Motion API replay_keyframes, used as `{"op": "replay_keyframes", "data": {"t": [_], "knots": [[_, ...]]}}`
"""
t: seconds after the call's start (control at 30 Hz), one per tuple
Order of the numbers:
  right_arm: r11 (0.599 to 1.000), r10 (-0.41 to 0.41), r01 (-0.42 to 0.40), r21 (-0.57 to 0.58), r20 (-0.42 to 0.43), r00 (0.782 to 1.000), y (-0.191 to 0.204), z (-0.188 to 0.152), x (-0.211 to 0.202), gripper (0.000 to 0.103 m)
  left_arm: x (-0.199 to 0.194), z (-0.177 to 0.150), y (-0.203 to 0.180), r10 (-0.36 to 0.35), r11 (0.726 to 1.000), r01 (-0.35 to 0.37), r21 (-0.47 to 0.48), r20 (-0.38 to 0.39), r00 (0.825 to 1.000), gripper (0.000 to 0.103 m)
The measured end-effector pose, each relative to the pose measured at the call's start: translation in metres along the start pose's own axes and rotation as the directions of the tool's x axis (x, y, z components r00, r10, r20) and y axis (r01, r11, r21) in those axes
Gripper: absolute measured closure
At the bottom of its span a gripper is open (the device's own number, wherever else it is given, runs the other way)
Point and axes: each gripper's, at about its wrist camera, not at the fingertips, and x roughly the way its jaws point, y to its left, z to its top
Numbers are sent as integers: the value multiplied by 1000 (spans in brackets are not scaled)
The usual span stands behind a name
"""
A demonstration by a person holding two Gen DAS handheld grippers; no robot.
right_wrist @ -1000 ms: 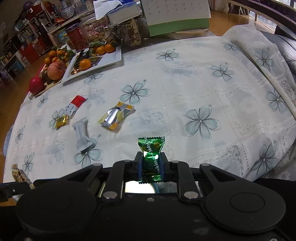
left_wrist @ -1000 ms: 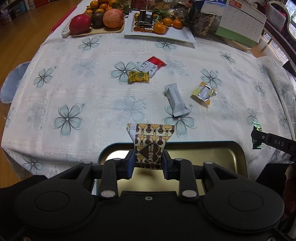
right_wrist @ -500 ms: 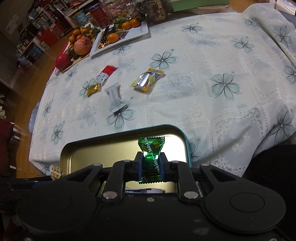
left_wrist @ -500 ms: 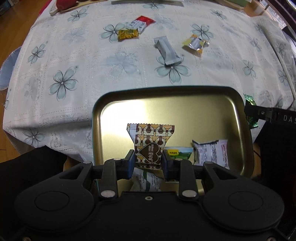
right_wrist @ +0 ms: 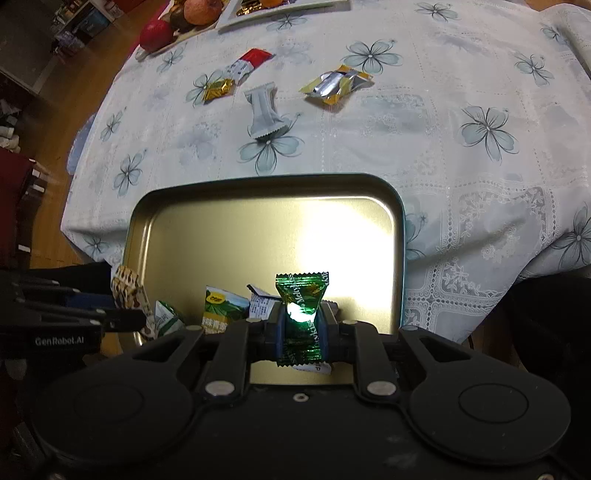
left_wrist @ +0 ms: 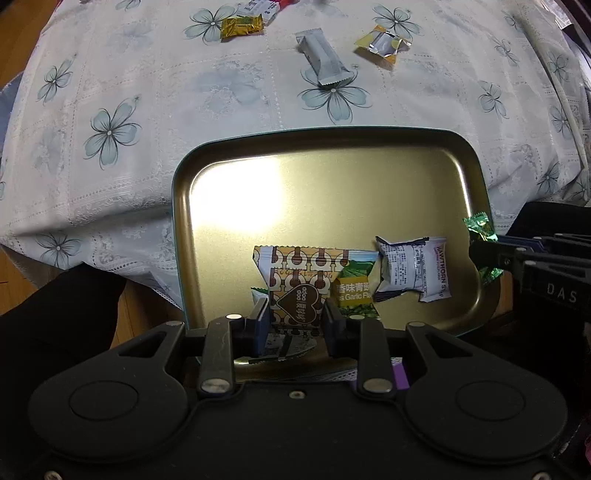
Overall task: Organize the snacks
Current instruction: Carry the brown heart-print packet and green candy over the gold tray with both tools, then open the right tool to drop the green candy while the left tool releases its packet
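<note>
Below both grippers now sits the gold tin tray [left_wrist: 476, 173], w/ left gripper [left_wrist: 296, 319] clamping brown-patterned snack packet [left_wrist: 295, 291], right gripper [right_wrist: 301, 334] pinching green candy [right_wrist: 301, 314]; earlier mostly tablecloth [left_wrist: 184, 110] lay beneath.

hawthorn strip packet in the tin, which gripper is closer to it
Right. The right gripper hangs directly over the hawthorn strip packet; the left gripper is a packet's width to its side.

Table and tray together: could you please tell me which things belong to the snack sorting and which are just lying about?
Job:
left gripper holding brown-patterned packet
right gripper holding green candy
gold tray
white hawthorn packet
grey bar
yellow-silver packet
gold candy
red-white packet

Lying about:
fruit board
white plate
</note>
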Motion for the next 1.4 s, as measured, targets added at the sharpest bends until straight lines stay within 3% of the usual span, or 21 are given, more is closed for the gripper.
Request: {"op": "replay_keyframes", "data": {"t": [0.2, 0.4, 0.73, 0.9, 1.4], "knots": [[1000, -14, 13, -12, -72, 997, 0, 8, 6, 83, 4, 11, 2, 30, 999, -30, -13, -36, 999, 65], [998, -64, 63, -20, -58, 996, 1, 28, 5, 83, 4, 22, 1, 51, 999, -52, -14, -41, 998, 65], [997, -71, 70, -15, -84, 994, 7, 43, 16, 83, 5, 39, 10, 53, 997, -56, -54, -53, 997, 65], [997, -78, 78, -10, -105, 991, 8, 45, 26, 83, 13, 38, 10, 47, 998, -51, -45, -71, 996, 65], [996, -85, 88, 22, -119, 989, 4, 46, 38, 81, 19, 21, -2, 102, 995, -102, -10, -12, 995, 65]]}}
